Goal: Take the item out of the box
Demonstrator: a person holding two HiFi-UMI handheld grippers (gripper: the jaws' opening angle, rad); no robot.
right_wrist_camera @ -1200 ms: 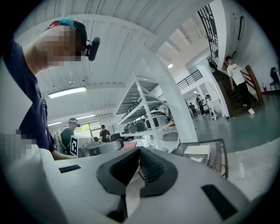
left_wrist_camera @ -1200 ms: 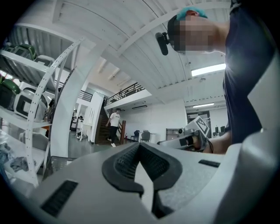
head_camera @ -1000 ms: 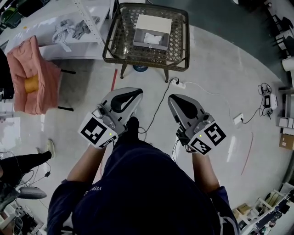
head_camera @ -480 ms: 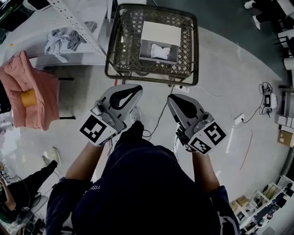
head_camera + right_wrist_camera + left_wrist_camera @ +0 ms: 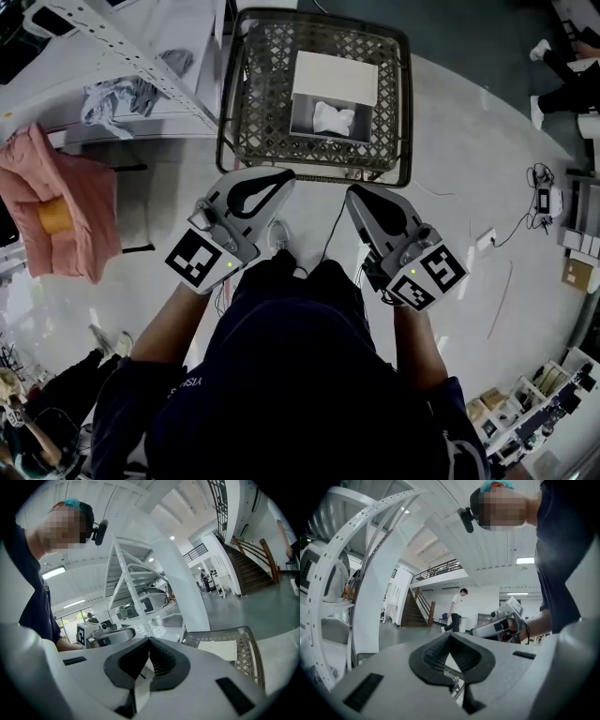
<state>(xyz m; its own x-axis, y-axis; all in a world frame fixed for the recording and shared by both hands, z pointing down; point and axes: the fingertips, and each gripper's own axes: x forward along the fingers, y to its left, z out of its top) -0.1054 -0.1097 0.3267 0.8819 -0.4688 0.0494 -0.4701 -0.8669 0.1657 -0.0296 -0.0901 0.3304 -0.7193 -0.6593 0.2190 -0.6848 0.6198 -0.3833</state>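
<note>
Two grippers, both empty, neither over the table yet.

Head view: a dark lattice-topped metal table (image 5: 246, 131) carries the open white cardboard box (image 5: 336, 80) toward the table's far side. The crumpled white item (image 5: 334, 118) lies inside the box. The left gripper (image 5: 279, 178) and right gripper (image 5: 356, 194) hang just off the table's near edge, well apart from the box.

Left gripper view: the jaws are pressed together at the tips with nothing between them.

Right gripper view: same deal, jaws closed on nothing. The table's rim and the box's flap sit ahead, off to the right.

This looks like the approach step. The person would do well to spread one gripper's jaws before crossing the table's near rim, then drop straight down into the box opening, clear of the flap. Pinching the bunched-up top of the item seems the best bet. The box looks light, so the other gripper steadying a wall could stop it lifting along.
</note>
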